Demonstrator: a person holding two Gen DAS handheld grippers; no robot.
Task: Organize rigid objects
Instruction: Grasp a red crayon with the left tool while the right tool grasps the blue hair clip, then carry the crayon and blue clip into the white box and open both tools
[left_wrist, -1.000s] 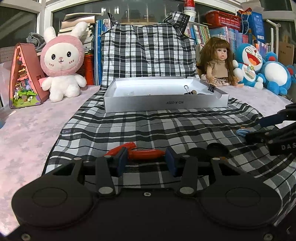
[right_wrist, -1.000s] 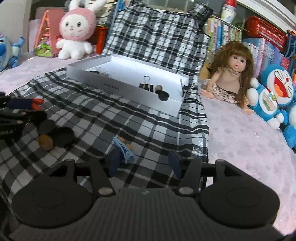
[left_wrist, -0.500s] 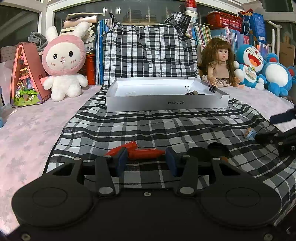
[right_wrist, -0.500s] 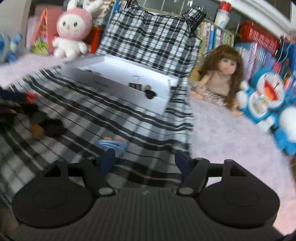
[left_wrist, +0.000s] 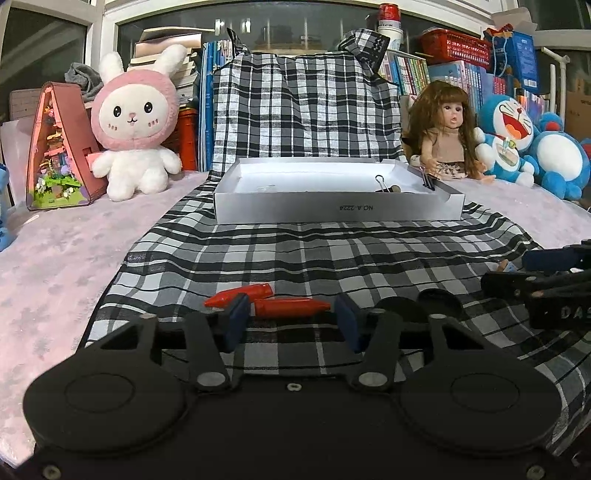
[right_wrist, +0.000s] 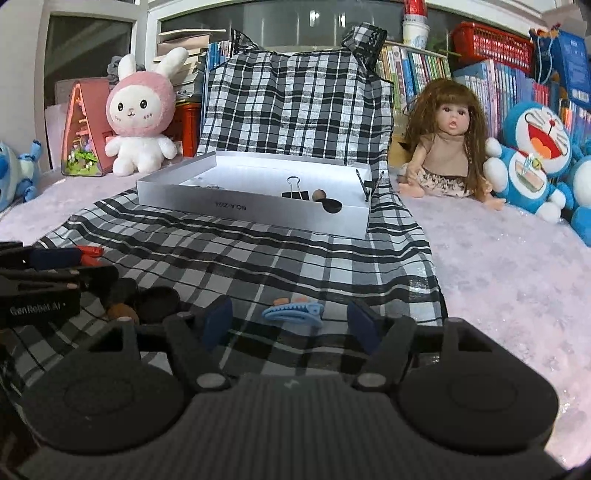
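Note:
A red-handled tool (left_wrist: 291, 305) lies on the checked cloth (left_wrist: 295, 254) between the open fingers of my left gripper (left_wrist: 291, 323). A blue hair clip (right_wrist: 293, 314) lies between the open fingers of my right gripper (right_wrist: 291, 326). A white shallow box (left_wrist: 338, 205) stands farther back, also in the right wrist view (right_wrist: 255, 210), holding a black binder clip (right_wrist: 295, 192) and a brown ball (right_wrist: 319, 194). Dark round discs (right_wrist: 155, 302) and a brown piece (right_wrist: 118, 313) lie between the grippers.
A pink rabbit plush (left_wrist: 133, 125), a triangular toy house (left_wrist: 55, 147), a doll (left_wrist: 447, 129) and blue cat plushes (left_wrist: 517, 140) line the back. Books fill shelves behind. Pink cloth (right_wrist: 509, 266) covers the table to the right.
My right gripper swung so the blue hair clip now sits centred between its fingers. The left gripper has hardly moved.

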